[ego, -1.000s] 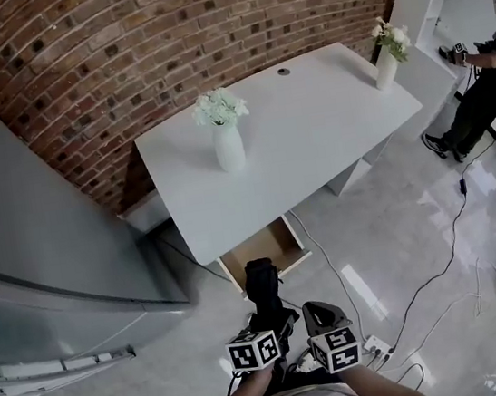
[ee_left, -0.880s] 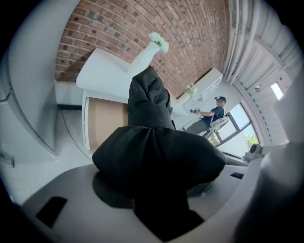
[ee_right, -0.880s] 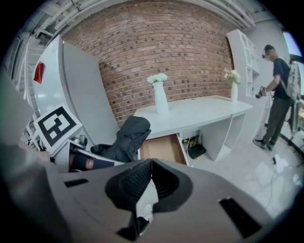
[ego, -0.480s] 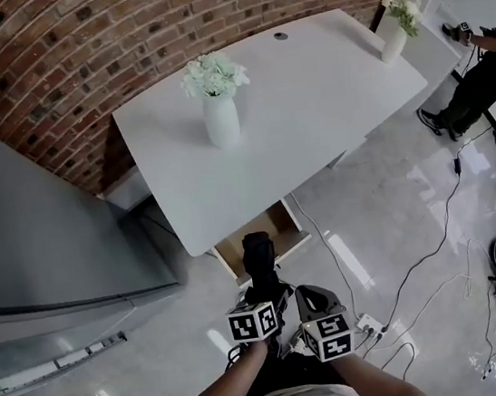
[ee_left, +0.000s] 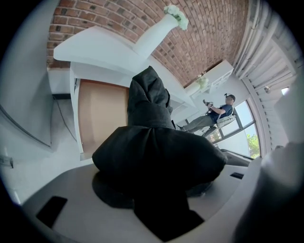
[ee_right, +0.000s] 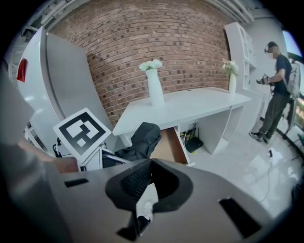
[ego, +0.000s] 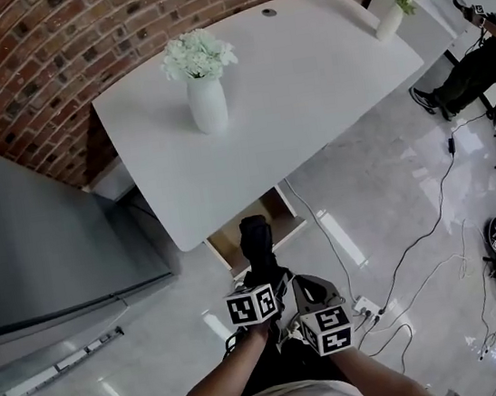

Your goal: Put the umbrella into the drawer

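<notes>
- Head view, looking steeply down: a person stands on a glossy grey floor (ego: 384,192) in front of a white desk (ego: 304,75), holding a gripper in each hand
- The left gripper (ego: 267,283) is clamped on a folded black umbrella (ego: 256,244); its own view shows the dark fabric bunched between the grey jaws
- The umbrella points away from the person towards the open drawer (ego: 277,208) under the desk's near edge; its far end overlaps the drawer's front rim, and it does not lie inside
- The drawer has a bare wooden bottom (best seen in the left gripper view)
- The right gripper (ego: 309,292) sits just beside the left one, jaws closed together with nothing between them
- On the desk stand a white vase of white flowers (ego: 207,102) and, at the far corner, a smaller vase (ego: 390,17)
- A brick wall (ego: 71,43) runs behind the desk; cables (ego: 420,251) trail across the floor
</notes>
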{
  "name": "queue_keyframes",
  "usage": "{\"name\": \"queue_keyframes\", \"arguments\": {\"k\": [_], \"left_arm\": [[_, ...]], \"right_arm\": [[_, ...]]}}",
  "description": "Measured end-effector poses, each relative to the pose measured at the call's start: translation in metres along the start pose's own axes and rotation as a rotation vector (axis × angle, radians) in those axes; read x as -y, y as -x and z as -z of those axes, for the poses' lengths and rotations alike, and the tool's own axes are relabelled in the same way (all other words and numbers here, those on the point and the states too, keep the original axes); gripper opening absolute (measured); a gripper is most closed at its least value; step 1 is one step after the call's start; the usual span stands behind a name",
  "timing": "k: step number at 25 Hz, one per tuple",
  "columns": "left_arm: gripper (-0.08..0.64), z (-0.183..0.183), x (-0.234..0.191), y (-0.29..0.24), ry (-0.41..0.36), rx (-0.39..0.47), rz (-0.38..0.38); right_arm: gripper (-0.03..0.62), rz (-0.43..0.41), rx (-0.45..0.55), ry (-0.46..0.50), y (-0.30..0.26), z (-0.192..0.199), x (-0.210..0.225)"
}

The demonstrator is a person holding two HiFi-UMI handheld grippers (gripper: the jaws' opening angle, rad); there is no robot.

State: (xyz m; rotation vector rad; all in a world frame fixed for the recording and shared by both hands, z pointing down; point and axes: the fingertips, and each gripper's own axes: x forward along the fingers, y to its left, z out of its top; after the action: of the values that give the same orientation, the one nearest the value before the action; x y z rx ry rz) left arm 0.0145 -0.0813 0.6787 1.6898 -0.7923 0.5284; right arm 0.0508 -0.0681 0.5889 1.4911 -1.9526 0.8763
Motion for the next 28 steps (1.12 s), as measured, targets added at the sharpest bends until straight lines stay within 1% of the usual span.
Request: {"name": "queue_keyframes", "arguments": {"k": [4,8,13,19,28], "left_arm": [[0.241,-0.002,-0.003,-0.008,0.020,-0.011,0.003],[0.241,-0.008,-0.009,-0.015,0.032,-0.014,-0.001],[0.241,-0.008,-0.017,-0.026,0.059,-0.054,0.007],[0.241,-0.017,-0.028,-0.032,0.076,-0.052,-0.008],[0.241,-0.019,-0.049,-0.043,0.082,-0.078,-0.040]], "right_arm": [[0.017,0.012,-0.010,-0.017,-0.003,0.002,0.004],[0.017,0.015,-0.018,-0.013,-0.009,0.001,0.006],[0.017,0.016,-0.032,-0.018,-0.016,-0.001,0.004],[0.017,0.011,-0.041,-0.005,-0.022,-0.004,-0.001],[0.017,0.022,-0.058,-0.027,-0.024,-0.002,0.003]]}}
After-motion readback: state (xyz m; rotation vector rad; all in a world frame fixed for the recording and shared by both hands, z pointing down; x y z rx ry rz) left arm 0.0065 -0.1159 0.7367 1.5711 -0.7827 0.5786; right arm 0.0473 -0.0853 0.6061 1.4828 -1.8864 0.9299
